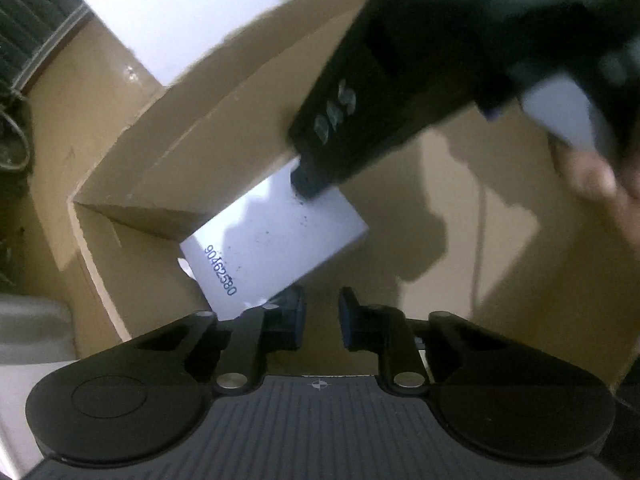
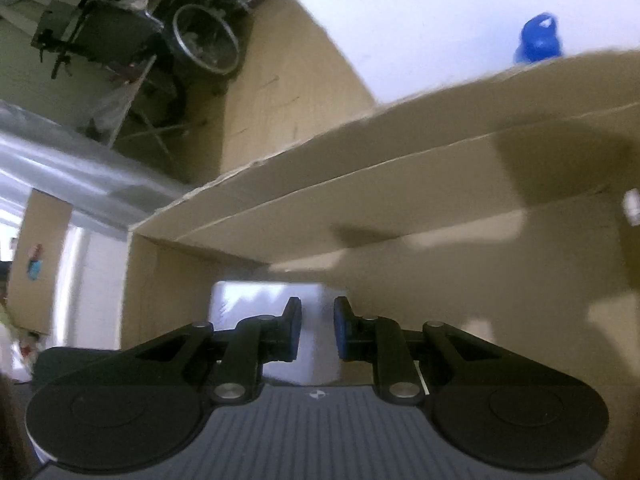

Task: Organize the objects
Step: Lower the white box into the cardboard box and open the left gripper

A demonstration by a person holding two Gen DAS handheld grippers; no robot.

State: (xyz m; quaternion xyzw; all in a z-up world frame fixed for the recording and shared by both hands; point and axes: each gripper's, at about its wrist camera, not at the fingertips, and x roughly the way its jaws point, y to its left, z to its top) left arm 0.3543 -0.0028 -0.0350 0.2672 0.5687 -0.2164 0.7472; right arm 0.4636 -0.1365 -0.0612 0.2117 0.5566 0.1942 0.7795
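Note:
A white flat box [image 1: 272,240] with the blue number 90462580 lies on the floor of an open cardboard carton [image 1: 192,168]. My left gripper [image 1: 322,320] is open and empty, just above the carton floor beside the white box. The right gripper's black body comes in from the upper right of the left wrist view, its fingertips [image 1: 310,184] at the white box's far edge. In the right wrist view the right gripper [image 2: 316,330] is open with a small gap, right over the white box [image 2: 272,300], nothing between its pads.
The carton's flap [image 2: 360,152] stands up along the far side. A blue bottle top [image 2: 538,40] shows behind the flap on a white surface. A wheelchair [image 2: 204,40] and clutter stand at the far left. A hand [image 1: 600,184] holds the right gripper.

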